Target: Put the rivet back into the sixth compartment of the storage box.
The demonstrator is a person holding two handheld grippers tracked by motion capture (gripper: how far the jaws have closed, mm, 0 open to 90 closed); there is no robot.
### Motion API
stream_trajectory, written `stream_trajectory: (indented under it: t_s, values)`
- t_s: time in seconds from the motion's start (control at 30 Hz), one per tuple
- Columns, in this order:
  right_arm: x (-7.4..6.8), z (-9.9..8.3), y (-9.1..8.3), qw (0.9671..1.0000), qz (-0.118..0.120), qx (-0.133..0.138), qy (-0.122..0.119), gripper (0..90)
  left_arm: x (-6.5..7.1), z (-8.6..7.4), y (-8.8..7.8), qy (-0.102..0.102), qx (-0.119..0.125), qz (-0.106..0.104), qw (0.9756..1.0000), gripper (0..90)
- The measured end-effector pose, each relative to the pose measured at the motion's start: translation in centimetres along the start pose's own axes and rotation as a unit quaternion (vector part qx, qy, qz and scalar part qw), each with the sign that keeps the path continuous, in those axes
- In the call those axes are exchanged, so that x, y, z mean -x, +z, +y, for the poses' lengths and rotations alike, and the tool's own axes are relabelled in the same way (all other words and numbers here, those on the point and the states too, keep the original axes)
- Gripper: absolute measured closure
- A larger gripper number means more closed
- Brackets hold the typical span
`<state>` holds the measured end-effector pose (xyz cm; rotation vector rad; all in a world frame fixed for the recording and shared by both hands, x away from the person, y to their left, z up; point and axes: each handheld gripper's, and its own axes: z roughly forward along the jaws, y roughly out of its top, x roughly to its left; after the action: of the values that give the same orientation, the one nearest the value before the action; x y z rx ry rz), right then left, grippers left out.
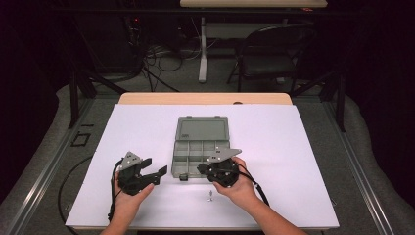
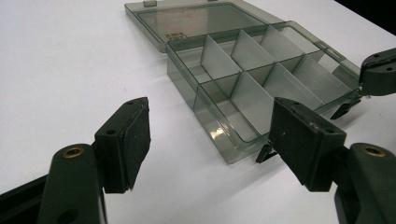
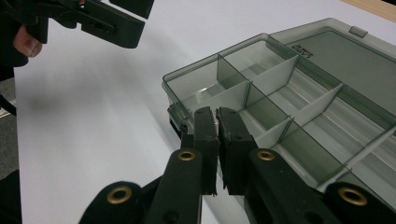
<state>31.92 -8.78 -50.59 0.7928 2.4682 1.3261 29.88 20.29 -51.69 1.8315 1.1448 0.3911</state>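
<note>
Left gripper (image 1: 155, 175): its jaws stood wide apart with nothing between them, low over the white sheet, aimed toward the box's near left corner.
Right gripper (image 1: 201, 170): its jaws were closed, pads almost together; I could make out nothing between them. They sat at the box's near edge, by the front wall.
Organizer box (image 1: 200, 155): a smoky clear plastic case, lid swung fully open and lying flat behind the tray, in the middle of the desk. Dividers split the tray into compartments, and those in sight held nothing.
Latches: the left gripper view showed two dark clips (image 2: 264, 153) on the front wall, hanging loose; the right gripper view showed one (image 3: 176, 120) just beside the closed jaws.
Small metal part (image 1: 210, 196): it stood alone on the sheet near the desk's front edge, apart from the box, just beside the right hand (image 1: 241, 187).
Open room: bare white sheet (image 1: 142, 127) lay left and right of the box and behind the lid; the narrowest strip ran between the box front and the desk's front edge, where both hands rested.
Desk edges: a wooden rim (image 1: 205, 98) showed beyond the sheet at the far side.
View differences: the high view gave the metal part and both forearms; the left gripper view caught the right gripper's tip (image 2: 377, 72) at the box's near right corner; the right gripper view caught the left gripper (image 3: 105, 21) and a fingertip (image 3: 25, 44) well across the sheet.
</note>
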Motion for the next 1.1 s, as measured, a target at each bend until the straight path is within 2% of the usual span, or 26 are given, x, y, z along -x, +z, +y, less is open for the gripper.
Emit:
stream_trajectory:
  t_s: [0.6,1.1]
  values:
    - [0.7,1.1,2.2,0.9999,-0.015,-0.004,0.004,87.0,-0.1,0.0,0.0,-0.001,-0.001,0.001,1.0000,29.2]
    - [1.6,0.8,4.0,0.9994,-0.030,-0.015,0.012,86.9,0.0,0.0,0.1,-0.001,-0.002,0.002,1.0000,29.3]
